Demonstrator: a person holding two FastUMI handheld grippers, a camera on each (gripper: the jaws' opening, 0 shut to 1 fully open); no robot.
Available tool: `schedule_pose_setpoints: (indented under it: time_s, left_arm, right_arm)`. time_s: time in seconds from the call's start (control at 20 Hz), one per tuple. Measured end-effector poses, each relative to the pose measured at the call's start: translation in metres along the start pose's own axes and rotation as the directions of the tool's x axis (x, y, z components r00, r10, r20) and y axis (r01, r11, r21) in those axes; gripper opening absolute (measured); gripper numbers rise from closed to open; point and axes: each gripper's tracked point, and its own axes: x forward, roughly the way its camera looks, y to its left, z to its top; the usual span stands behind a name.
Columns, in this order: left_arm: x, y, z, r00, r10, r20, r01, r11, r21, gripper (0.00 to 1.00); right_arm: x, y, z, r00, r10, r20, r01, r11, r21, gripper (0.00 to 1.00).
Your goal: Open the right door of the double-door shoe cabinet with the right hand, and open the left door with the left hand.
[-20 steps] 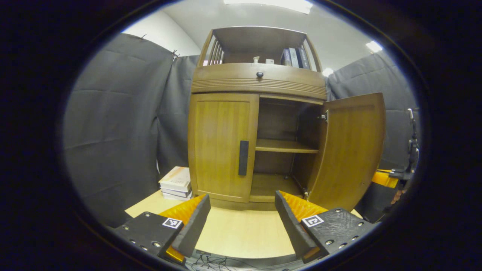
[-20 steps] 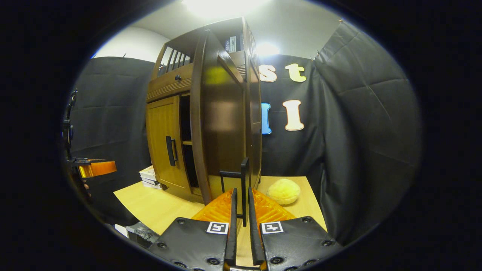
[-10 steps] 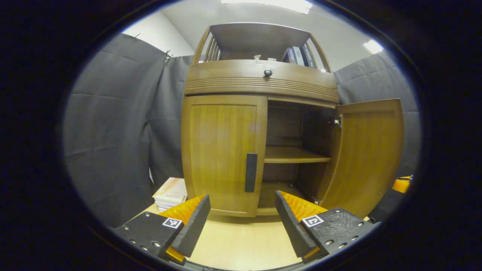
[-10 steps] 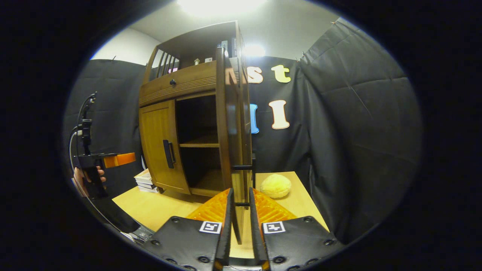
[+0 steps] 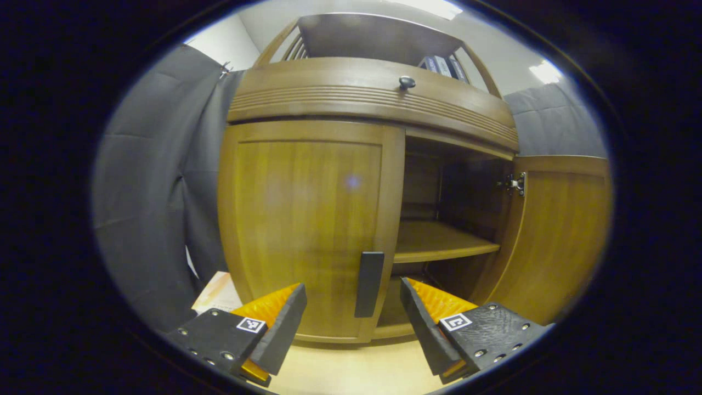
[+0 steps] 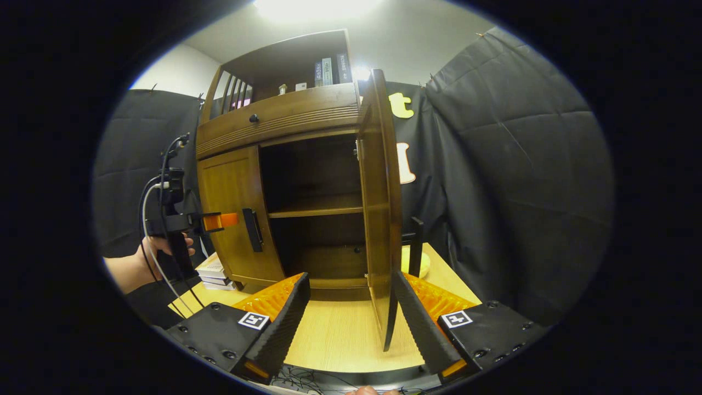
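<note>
We have the shoe cabinet filling the centre of the left gripper view, standing on a light wooden table. Its right door stands swung wide, edge-on in the middle of the right gripper view, with its dark bar handle just right of centre. The right gripper sits at the bottom of that view with fingers spread apart, the door's edge between them but untouched by either.

The left door is shut, at centre-left of the left gripper view. Its dark vertical handle hangs low in the frame, between the spread fingers of our left gripper and just beyond them; nothing is pinched.

We judge the door rigid, hinged wood that will swing on an arc, not pull straight. The handle is the place to take hold: narrow, stiff, probably smooth, so we should close squarely across its width at mid-height and follow the arc.
</note>
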Motion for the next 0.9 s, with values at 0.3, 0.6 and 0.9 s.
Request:
schedule_pose_setpoints:
  time_s: [0.3,0.6,0.9]
  left_arm:
    - [0.052,-0.008,-0.019,0.999,-0.034,-0.026,0.035,0.999,0.008,1.00]
    - [0.077,-0.014,-0.037,0.997,-0.063,-0.040,0.064,0.998,0.026,0.64]
    - [0.084,-0.016,-0.039,0.999,-0.022,-0.029,0.022,1.000,0.001,0.34]
  right_arm:
    - [-0.001,0.015,-0.015,0.994,-0.109,-0.021,0.109,0.994,-0.029,0.93]
    - [-0.007,0.025,-0.017,0.980,-0.201,-0.011,0.200,0.980,-0.019,0.98]
    - [-0.013,0.037,-0.023,0.973,-0.231,-0.014,0.230,0.973,-0.027,0.92]
